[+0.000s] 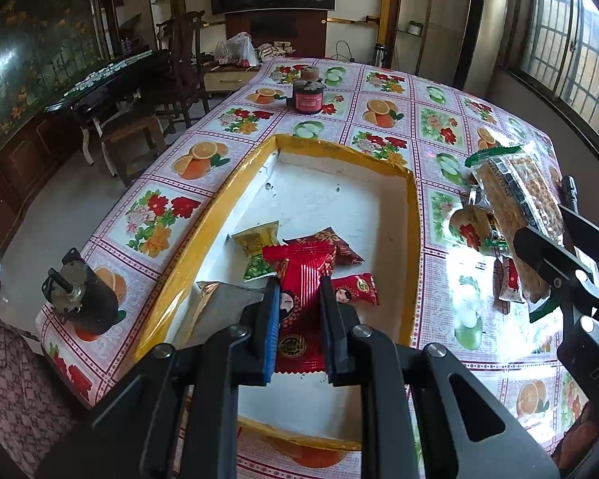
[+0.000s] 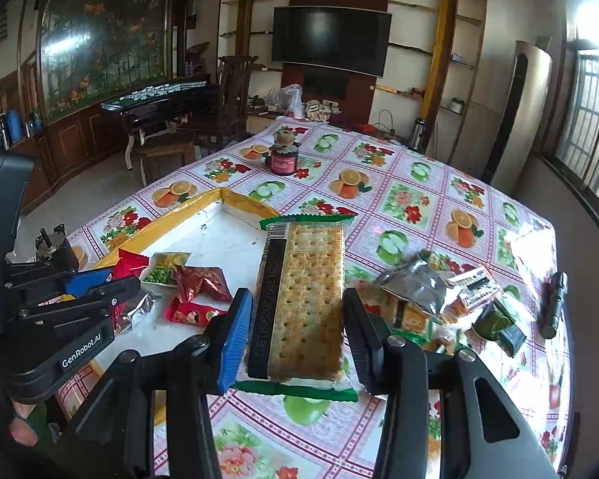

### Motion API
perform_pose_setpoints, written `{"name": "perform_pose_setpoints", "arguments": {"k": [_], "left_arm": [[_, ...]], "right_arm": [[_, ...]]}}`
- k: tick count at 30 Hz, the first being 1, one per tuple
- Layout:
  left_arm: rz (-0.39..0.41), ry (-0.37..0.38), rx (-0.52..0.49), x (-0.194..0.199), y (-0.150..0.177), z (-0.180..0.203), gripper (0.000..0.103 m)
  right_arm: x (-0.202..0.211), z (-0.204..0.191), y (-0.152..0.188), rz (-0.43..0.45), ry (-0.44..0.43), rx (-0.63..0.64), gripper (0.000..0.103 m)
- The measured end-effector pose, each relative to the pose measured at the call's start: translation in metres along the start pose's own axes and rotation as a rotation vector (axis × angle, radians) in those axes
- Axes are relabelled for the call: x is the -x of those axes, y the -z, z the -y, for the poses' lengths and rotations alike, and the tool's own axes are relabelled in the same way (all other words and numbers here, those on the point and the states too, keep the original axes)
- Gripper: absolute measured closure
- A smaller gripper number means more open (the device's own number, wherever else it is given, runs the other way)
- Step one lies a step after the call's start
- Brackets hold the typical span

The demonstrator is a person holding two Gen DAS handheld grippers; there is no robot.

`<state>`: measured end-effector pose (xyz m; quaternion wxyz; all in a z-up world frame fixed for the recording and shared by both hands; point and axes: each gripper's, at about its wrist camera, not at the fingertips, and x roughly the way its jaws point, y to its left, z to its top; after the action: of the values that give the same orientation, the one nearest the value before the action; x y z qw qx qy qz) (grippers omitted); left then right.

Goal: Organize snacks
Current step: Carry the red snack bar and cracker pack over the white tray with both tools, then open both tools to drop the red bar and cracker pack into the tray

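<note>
Our left gripper (image 1: 299, 299) has its jaws clenched on a red snack packet (image 1: 299, 279), lower centre, over the yellow-rimmed tray (image 1: 413, 239). Right gripper (image 2: 295, 319) grips the cracker pack (image 2: 305, 299) above the surface (image 2: 419, 207), more snacks (image 2: 439, 291) piled right.

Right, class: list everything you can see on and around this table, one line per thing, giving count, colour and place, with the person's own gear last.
Tray: one, yellow rim, white floor, near table edge.
Loose packets: about four, red and green-yellow, on tray floor.
Red packet: one, between left fingers, above tray.
Cracker pack: one, tan, green ends, between right fingers.
Snack pile: several, mixed colours, on cloth right of tray.
Jar: one, dark, red label, far end.
Torch: one, black, beside pile.
Motor-like part: one, dark, left of tray.
Left gripper: shut on packet.
Right gripper: shut on crackers.
</note>
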<state>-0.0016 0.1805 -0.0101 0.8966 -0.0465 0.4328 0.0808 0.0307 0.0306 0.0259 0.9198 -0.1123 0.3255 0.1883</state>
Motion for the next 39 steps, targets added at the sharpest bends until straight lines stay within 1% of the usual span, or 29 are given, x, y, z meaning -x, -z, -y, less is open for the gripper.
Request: {"name": "perform_pose_setpoints", "arguments": {"k": [1, 5, 8, 10, 13, 18, 24, 27, 31, 32, 33, 34, 35, 36, 37, 39], "left_arm": [[-0.001, -0.004, 0.003, -0.001, -0.001, -0.003, 0.083], [-0.008, -0.014, 0.016, -0.007, -0.003, -0.013, 0.083], [-0.016, -0.021, 0.028, -0.012, -0.004, -0.020, 0.083], [-0.024, -0.029, 0.032, -0.018, -0.005, -0.023, 0.083], [-0.042, -0.035, 0.036, -0.027, -0.004, -0.026, 0.083], [-0.071, -0.049, 0.029, -0.040, -0.001, -0.027, 0.083], [-0.109, -0.058, 0.020, -0.058, 0.001, -0.025, 0.083], [-0.129, -0.063, 0.021, -0.067, 0.003, -0.026, 0.082], [-0.131, -0.059, 0.025, -0.068, 0.001, -0.027, 0.080], [-0.132, -0.064, 0.024, -0.068, 0.001, -0.027, 0.077], [-0.134, -0.072, 0.022, -0.067, 0.001, -0.026, 0.066], [-0.131, -0.076, 0.024, -0.066, 0.001, -0.026, 0.058], [-0.124, -0.078, 0.028, -0.064, 0.002, -0.026, 0.042], [-0.116, -0.081, 0.033, -0.061, 0.002, -0.027, 0.034], [-0.105, -0.083, 0.037, -0.057, 0.002, -0.027, 0.034], [-0.089, -0.088, 0.040, -0.051, 0.002, -0.026, 0.033]], "right_arm": [[-0.002, -0.003, -0.001, 0.001, 0.005, 0.010, 0.057], [-0.014, -0.012, -0.008, -0.006, -0.022, 0.021, 0.057], [-0.026, -0.017, -0.012, -0.017, -0.060, 0.014, 0.057], [-0.039, -0.016, -0.016, -0.037, -0.135, -0.024, 0.057], [-0.064, -0.020, -0.022, -0.072, -0.219, -0.067, 0.057], [-0.107, -0.028, -0.029, -0.132, -0.294, -0.113, 0.057], [-0.145, -0.032, -0.032, -0.200, -0.321, -0.119, 0.057], [-0.151, -0.038, -0.030, -0.212, -0.328, -0.103, 0.058], [-0.156, -0.043, -0.031, -0.218, -0.329, -0.085, 0.056], [-0.155, -0.043, -0.030, -0.222, -0.330, -0.084, 0.056], [-0.155, -0.042, -0.031, -0.221, -0.334, -0.087, 0.056], [-0.152, -0.038, -0.030, -0.214, -0.337, -0.098, 0.056], [-0.150, -0.034, -0.030, -0.209, -0.340, -0.112, 0.056], [-0.145, -0.029, -0.029, -0.203, -0.349, -0.133, 0.056], [-0.138, -0.022, -0.028, -0.190, -0.366, -0.162, 0.056], [-0.124, -0.008, -0.025, -0.165, -0.379, -0.214, 0.052]]}}
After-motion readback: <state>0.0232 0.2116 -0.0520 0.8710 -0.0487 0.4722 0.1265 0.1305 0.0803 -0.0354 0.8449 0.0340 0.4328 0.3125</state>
